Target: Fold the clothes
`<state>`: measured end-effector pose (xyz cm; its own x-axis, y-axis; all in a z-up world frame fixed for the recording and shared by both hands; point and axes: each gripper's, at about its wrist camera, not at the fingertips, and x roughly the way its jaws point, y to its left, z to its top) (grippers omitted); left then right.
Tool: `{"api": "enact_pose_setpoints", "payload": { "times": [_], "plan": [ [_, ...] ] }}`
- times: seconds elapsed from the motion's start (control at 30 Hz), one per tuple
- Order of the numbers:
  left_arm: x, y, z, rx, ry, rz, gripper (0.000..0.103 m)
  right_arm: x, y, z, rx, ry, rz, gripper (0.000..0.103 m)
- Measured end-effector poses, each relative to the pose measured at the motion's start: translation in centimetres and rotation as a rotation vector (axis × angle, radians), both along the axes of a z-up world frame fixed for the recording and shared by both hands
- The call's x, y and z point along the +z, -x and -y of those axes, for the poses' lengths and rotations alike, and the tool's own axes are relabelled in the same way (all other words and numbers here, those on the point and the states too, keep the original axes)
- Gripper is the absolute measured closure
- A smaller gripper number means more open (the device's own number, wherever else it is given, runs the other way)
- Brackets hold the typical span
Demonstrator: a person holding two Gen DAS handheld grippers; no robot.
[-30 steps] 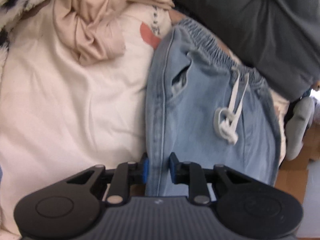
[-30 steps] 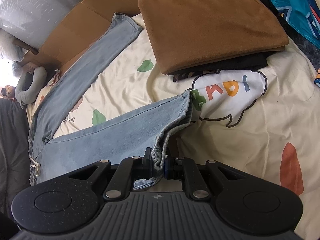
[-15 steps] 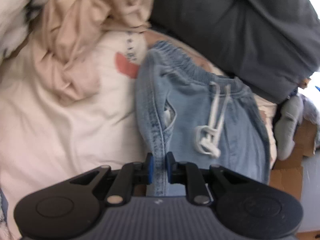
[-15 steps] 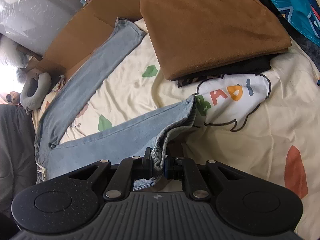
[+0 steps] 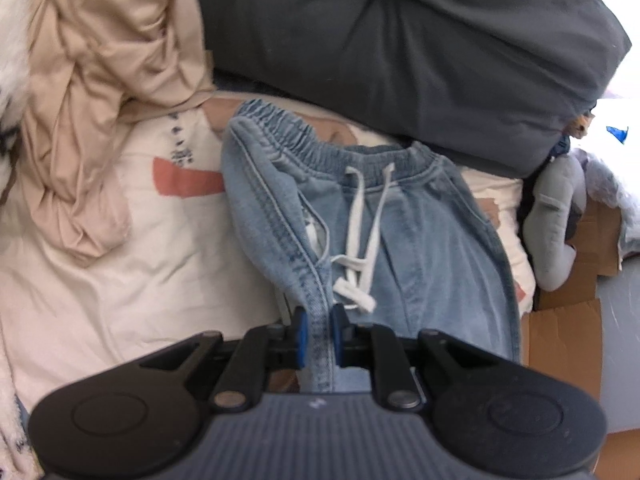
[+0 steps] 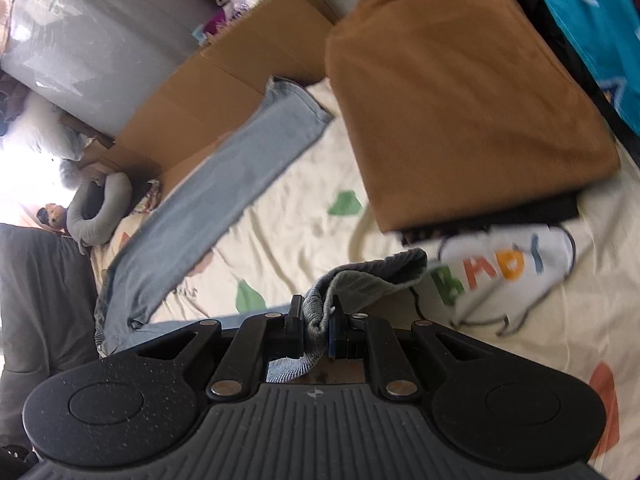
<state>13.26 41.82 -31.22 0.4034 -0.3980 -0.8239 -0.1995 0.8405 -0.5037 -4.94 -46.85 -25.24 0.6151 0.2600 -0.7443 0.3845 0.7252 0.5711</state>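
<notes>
both two-finger grippers are clamped on the same pair of light blue denim drawstring trousers [image 5: 420,248]: the left gripper [image 5: 319,326] pinches the stitched outer side seam below the pocket, its blue pads pressed on the double-stitched ridge, while the right gripper [image 6: 317,322] pinches the bunched hem of the near leg. the trousers lie spread on a cream cotton bedsheet [image 6: 304,240] printed with coloured shapes and letters, waistband towards a dark grey quilted duvet [image 5: 400,40], and the far leg [image 6: 224,188] stretches flat towards brown cardboard. the step in hand looks like folding the near leg over the far one. to do it well, both grips should lift together and keep the seam taut between them, so the heavy denim carries over as one straight edge instead of sagging. the elastic waistband is gathered and puckered, and the white cotton drawstring [image 5: 360,240] hangs loose in a knot; it could trail out of the fold. a crumpled beige garment [image 5: 100,100] lies near the waist, and a folded tan suede-like cloth [image 6: 460,100] sits on a black one beyond the hem.
</notes>
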Motion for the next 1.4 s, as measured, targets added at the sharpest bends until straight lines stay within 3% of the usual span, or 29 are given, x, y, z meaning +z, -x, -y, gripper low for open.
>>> {"api": "enact_pose_setpoints", "payload": {
  "times": [0.37, 0.57, 0.8, 1.03, 1.23, 1.4],
  "plan": [
    [2.5, -1.2, 2.5, -0.071, -0.083, -0.016, 0.091, 2.6, -6.1, 0.8, 0.084, 0.06, -0.019, 0.094],
    [4.9, -1.9, 3.9, -0.076, -0.132, -0.019, 0.091, 2.8, -10.3, 1.9, 0.083, 0.032, -0.002, 0.094],
    [6.3, -3.7, 6.4, -0.106, -0.123, -0.016, 0.091, 2.2, -15.4, 2.8, 0.063, 0.012, 0.001, 0.094],
    [6.8, -5.9, 9.8, -0.132, -0.082, -0.02, 0.093, -1.0, -20.3, 3.3, 0.027, 0.007, -0.042, 0.094],
    [6.2, -7.7, 12.2, -0.153, -0.07, -0.03, 0.097, -3.5, -22.4, 4.3, -0.099, -0.029, -0.046, 0.094],
    [5.4, -9.1, 13.9, -0.132, -0.041, -0.023, 0.098, -3.2, -24.4, 3.9, -0.11, 0.008, -0.03, 0.094]
  ]
}}
